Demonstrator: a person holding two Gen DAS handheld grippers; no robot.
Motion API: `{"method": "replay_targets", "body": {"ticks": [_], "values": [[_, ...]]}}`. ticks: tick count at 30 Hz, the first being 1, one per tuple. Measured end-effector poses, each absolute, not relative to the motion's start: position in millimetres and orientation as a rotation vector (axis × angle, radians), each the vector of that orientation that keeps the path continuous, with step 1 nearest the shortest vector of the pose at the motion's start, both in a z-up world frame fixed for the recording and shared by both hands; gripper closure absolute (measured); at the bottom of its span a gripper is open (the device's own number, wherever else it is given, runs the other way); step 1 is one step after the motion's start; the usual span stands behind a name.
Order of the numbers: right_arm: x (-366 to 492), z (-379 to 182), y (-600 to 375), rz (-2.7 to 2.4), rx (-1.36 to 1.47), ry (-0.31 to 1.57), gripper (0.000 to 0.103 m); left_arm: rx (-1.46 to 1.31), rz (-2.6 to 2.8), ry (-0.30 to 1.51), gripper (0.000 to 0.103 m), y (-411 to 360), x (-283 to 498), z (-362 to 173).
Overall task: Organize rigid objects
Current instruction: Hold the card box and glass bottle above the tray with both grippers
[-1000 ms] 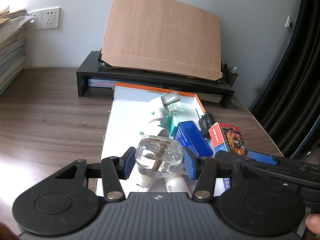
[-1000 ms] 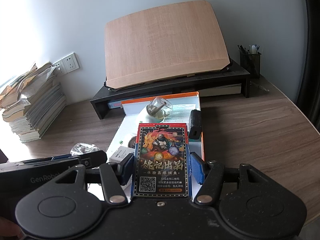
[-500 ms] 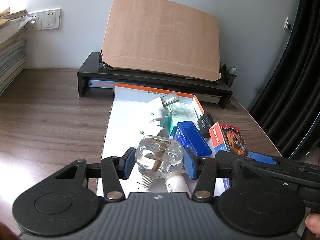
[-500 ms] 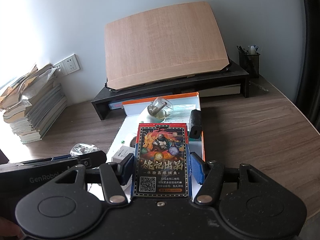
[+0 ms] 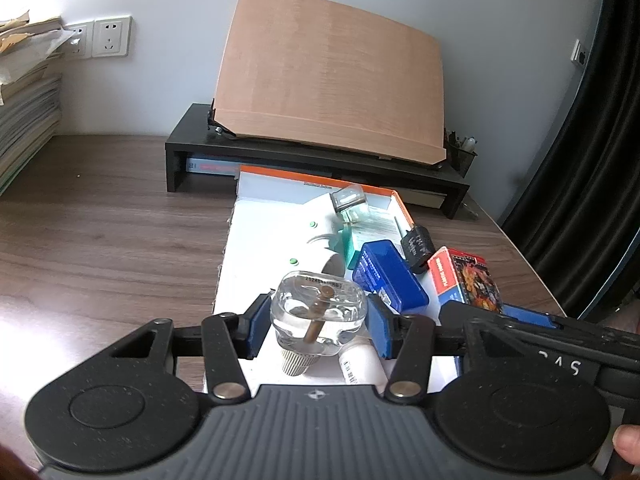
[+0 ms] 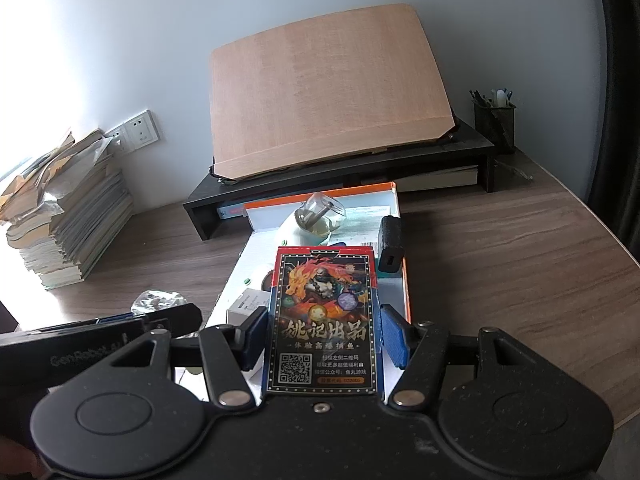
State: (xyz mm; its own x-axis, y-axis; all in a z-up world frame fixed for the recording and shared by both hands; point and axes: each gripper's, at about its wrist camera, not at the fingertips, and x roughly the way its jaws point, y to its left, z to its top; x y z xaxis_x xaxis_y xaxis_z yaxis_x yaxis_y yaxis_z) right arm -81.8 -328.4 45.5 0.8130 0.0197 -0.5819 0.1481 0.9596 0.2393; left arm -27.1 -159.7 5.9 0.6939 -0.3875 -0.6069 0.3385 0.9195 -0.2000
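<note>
Nothing shifted since a second ago: same clamps, same poses, same clutter in the tray.

Left gripper [image 5: 318, 326] pinching a clear bottle [image 5: 319, 312], blue pads pressed on both its sides, ribbed cap toward the camera, brass-coloured tube visible through the glass. Held above the near end of the white tray [image 5: 264, 248], the one with the orange rim, lying on the wooden desk [image 5: 100, 240].

Right gripper [image 6: 323, 334] clamped on a card box [image 6: 323, 320], dragon artwork and a QR code facing up, pads flat against its long edges. Hanging over the tray's near right part; in the left wrist view, visible as a red-sided box [image 5: 466, 280] just right of the tray.

Inside the tray: a blue case [image 5: 390, 276] near the middle right, a teal box [image 5: 346, 242] just behind it, a second clear bottle [image 6: 320, 212] lying tilted at the far end, a white tube [image 5: 360, 364] at the near end below the held bottle. Black adapter [image 6: 391, 250] resting on the tray's right rim.

Farther back, a black monitor riser [image 5: 320, 156] with a tilted wooden board [image 5: 332, 72] on top. Pen holder [image 6: 494, 124] at the far right, a paper stack [image 6: 68, 224] at the far left by the wall sockets [image 5: 110, 36].
</note>
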Motion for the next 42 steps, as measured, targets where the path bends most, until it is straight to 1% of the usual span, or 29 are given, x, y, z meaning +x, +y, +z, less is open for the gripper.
{"method": "replay_targets", "body": {"ticks": [16, 42], "values": [[-87.6, 46.5, -331.3, -0.089, 0.301, 0.615, 0.032, -0.089, -0.388, 0.687, 0.051, -147.9, -25.0, 10.6], [-87.3, 42.5, -333.7, -0.073, 0.3, 0.637, 0.032, -0.069, -0.415, 0.716, 0.051, -165.6, -27.2, 3.4]]}}
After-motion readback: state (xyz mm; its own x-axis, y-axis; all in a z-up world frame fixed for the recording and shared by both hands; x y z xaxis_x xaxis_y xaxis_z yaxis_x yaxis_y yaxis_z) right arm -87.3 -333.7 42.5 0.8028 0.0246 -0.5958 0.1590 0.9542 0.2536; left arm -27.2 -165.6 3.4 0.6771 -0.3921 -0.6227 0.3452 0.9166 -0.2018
